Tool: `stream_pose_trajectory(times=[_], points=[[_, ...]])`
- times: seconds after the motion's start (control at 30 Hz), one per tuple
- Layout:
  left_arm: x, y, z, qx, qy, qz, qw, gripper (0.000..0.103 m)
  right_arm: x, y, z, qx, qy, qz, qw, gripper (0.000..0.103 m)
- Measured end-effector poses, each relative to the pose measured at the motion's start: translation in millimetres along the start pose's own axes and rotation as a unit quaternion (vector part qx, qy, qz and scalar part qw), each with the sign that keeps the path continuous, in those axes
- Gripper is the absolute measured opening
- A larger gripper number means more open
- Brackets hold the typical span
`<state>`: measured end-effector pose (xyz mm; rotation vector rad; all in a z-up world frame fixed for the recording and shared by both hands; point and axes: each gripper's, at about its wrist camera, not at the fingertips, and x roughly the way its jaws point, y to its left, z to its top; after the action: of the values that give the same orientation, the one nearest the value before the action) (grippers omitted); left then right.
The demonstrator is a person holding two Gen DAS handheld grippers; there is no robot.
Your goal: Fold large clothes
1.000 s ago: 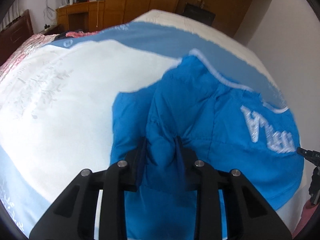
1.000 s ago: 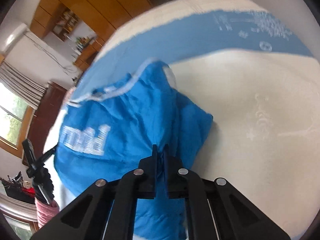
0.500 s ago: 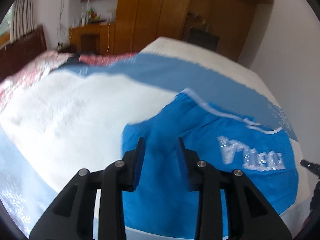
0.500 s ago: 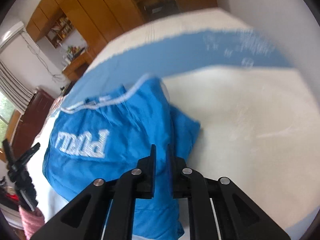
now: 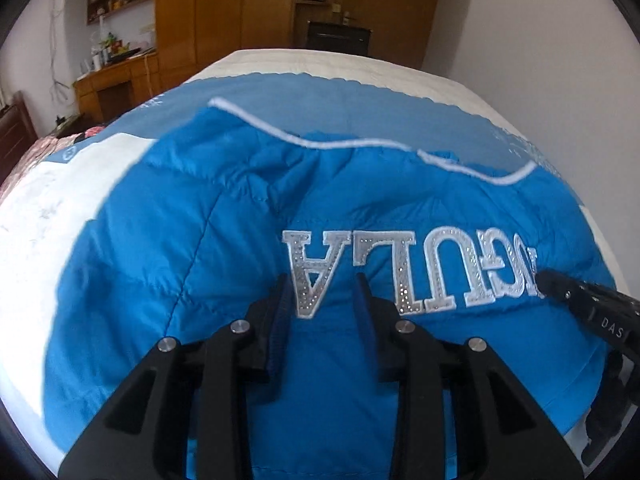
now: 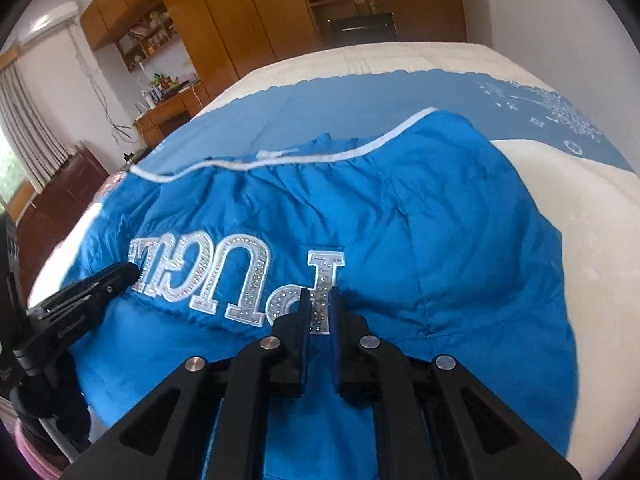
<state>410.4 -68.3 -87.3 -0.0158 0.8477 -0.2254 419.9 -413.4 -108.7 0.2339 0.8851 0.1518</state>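
A bedroom lined with wooden wardrobes [image 5: 224, 12] and a cluttered desk [image 6: 172, 104] is seen behind a wide bed [image 5: 344, 64], which is spread with a white quilt [image 6: 592, 216] crossed by a pale blue band [image 5: 320, 108]. A bright blue padded jacket [image 5: 200, 240] is laid across the near part of the bed, partly over the blue band and partly over the white quilt, its white-piped edge [image 6: 320, 158] turned toward the far side. Large silver letters [image 5: 400, 276] studded with small stones are shown upside down across its middle. The left gripper [image 5: 323, 292] is held over the jacket near the letter at one end of the word; its jaws are opening, a fair gap is left between the fingers, and jacket cloth is seen through that gap, though no cloth is visibly pinched by the pads. The right gripper [image 6: 319, 302] is held over the letter at the other end of the word; its jaws are closing and stand nearly together, with only a narrow slot left, and whether any cloth is caught in that slot cannot be told. A black tripod [image 6: 60, 320] is seen at the near edge of the bed, one part of it reaching over the jacket beside the letters.
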Motion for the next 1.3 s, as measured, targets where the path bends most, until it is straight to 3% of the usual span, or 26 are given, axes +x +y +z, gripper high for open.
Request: stream_pose_trajectory(times=[0.17, 0.33, 0.43, 0.5, 0.7, 1.0, 1.1, 1.13, 1.17, 1.23, 1.3], points=[[7, -1, -9, 0.014, -0.005, 0.003, 0.9999, 0.032, -3, 8, -17, -0.028, -0.03, -0.033, 0.999, 0.007], [-5, -1, -4, 0.006, -0.006, 0.002, 1.0, 0.028, -17, 5, -9, 0.001, -0.022, -0.007, 1.0, 0.008], [-32, -8, -5, 0.007, -0.047, -0.015, 0.9987, 0.028, -43, 20, -7, -0.015, -0.058, 0.029, 0.998, 0.009], [-42, -19, -10, 0.02, -0.058, -0.027, 0.9977, 0.028, -44, 38, -12, -0.03, -0.052, 0.046, 0.997, 0.009], [-11, -36, -32, 0.047, -0.027, -0.021, 0.9983, 0.031, -16, 53, -35, -0.06, -0.038, 0.002, 0.997, 0.007], [-3, -34, -31, 0.037, -0.005, -0.016, 0.9992, 0.03, -5, 47, -36, -0.053, -0.02, 0.013, 0.998, 0.007], [-24, -29, -25, 0.032, -0.005, -0.01, 0.9994, 0.031, -31, 36, -28, -0.027, -0.013, 0.069, 0.997, 0.011], [-40, -21, -23, 0.031, -0.02, -0.006, 0.9993, 0.035, -46, 26, -22, -0.017, -0.025, 0.075, 0.997, 0.018], [-48, -12, -20, 0.026, -0.026, -0.005, 0.9993, 0.046, -57, 14, -18, -0.008, -0.035, 0.067, 0.997, 0.023], [-64, 15, -12, 0.006, -0.033, 0.001, 0.9994, 0.052, -73, -18, -5, 0.027, -0.04, 0.048, 0.998, 0.042], [-70, 52, -3, -0.015, -0.027, 0.041, 0.9987, 0.057, -81, -44, 4, 0.041, -0.035, 0.02, 0.998, 0.043]])
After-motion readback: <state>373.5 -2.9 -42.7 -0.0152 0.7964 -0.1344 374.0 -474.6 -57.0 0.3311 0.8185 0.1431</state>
